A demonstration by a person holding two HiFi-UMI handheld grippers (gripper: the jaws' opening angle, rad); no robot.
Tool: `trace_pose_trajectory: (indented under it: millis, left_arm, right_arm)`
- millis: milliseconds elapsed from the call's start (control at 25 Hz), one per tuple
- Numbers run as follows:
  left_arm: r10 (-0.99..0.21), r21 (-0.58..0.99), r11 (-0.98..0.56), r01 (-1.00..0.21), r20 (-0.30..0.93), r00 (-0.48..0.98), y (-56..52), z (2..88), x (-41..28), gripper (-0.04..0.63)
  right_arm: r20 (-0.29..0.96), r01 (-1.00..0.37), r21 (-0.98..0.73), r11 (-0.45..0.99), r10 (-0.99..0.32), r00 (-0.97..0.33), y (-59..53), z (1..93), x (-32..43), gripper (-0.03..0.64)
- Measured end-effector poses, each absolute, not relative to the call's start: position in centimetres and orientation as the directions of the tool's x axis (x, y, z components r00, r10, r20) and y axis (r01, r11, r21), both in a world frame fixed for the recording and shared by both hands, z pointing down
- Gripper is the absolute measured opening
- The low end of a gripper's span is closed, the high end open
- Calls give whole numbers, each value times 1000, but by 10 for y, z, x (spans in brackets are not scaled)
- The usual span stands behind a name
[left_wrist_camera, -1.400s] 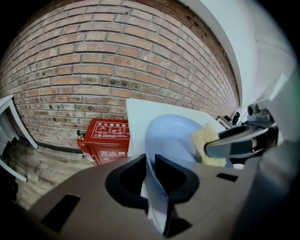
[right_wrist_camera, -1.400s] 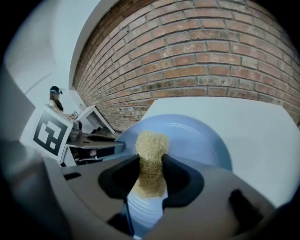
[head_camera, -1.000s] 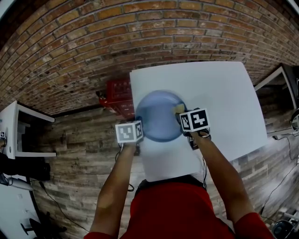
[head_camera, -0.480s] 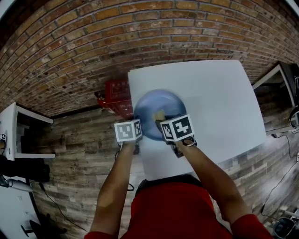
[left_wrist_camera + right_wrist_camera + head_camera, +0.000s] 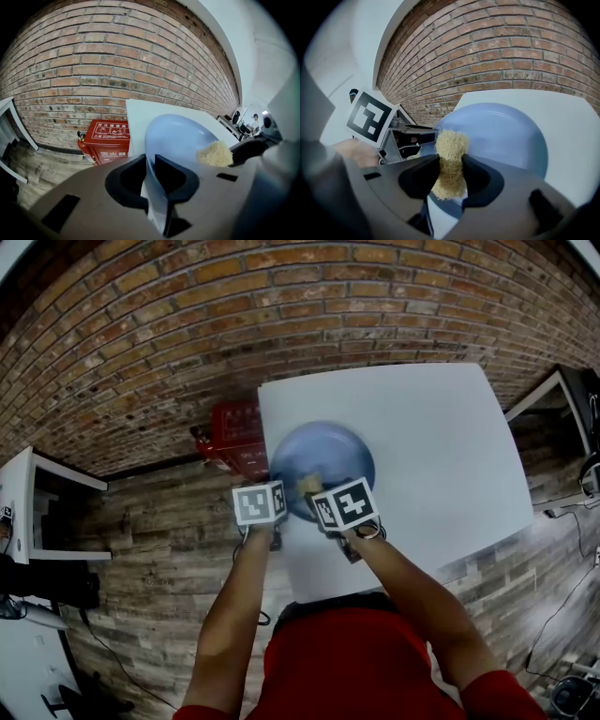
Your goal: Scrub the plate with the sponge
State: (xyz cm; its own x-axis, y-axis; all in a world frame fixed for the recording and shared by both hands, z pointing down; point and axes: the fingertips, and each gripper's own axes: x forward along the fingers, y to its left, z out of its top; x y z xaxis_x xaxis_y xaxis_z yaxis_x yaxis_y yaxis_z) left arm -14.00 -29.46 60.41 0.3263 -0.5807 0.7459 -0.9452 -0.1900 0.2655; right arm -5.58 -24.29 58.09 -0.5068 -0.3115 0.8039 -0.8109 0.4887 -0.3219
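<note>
Blue plate [image 5: 187, 136] by the worktop's [image 5: 441, 446] left edge: our left gripper's [image 5: 151, 168] fingers clamp its rim, steadying it. Our right gripper's [image 5: 450, 173] fingers pinch the sponge [image 5: 451, 143] over the plate's near part. We judge scrubbing underway; next, sweep firmly across.

The plate [image 5: 323, 460] looks like smooth pale-blue plastic with a soft sheen, its thin rim faintly translucent. The sponge [image 5: 451, 140] is a coarse, straw-coloured wad of fibres, rough and dull. Under them the table [image 5: 441, 446] is smooth matt white. The left gripper [image 5: 151, 164] and right gripper [image 5: 450, 161] have fingers [image 5: 127, 180] of matt black plastic set in dull grey plastic bodies, and each marker cube [image 5: 260, 503] is flat, unglossy black and white. At 12 o'clock the brick wall [image 5: 187, 315] is rough and matt. At 9 o'clock of the table lies a floor [image 5: 150, 559] of weathered, grainy wood planks. The red box [image 5: 234, 432] at 10 o'clock of the plate looks smooth and slightly glossy.
</note>
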Motion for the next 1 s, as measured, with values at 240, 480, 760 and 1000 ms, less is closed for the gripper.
trace_pose_trajectory:
  millis: [240, 480, 760, 1000]
  left_arm:
    - [-582, 257, -196, -946, 746, 324, -295, 605, -141, 66]
    - [-577, 250, -197, -948, 752, 318, -294, 605, -140, 67]
    - [-584, 241, -192, -951, 751, 308, -293, 604, -139, 69]
    - [-623, 234, -195, -952, 721, 305, -290, 593, -139, 140]
  right_arm:
    - [817, -846, -287, 449, -346, -461, -247, 582, -15, 153]
    - [831, -883, -248, 399, -380, -405, -254, 583, 29, 153]
    - [816, -886, -263, 383, -402, -416, -257, 575, 41, 153]
    - [765, -861, -302, 410, -434, -476, -258, 555, 37, 153]
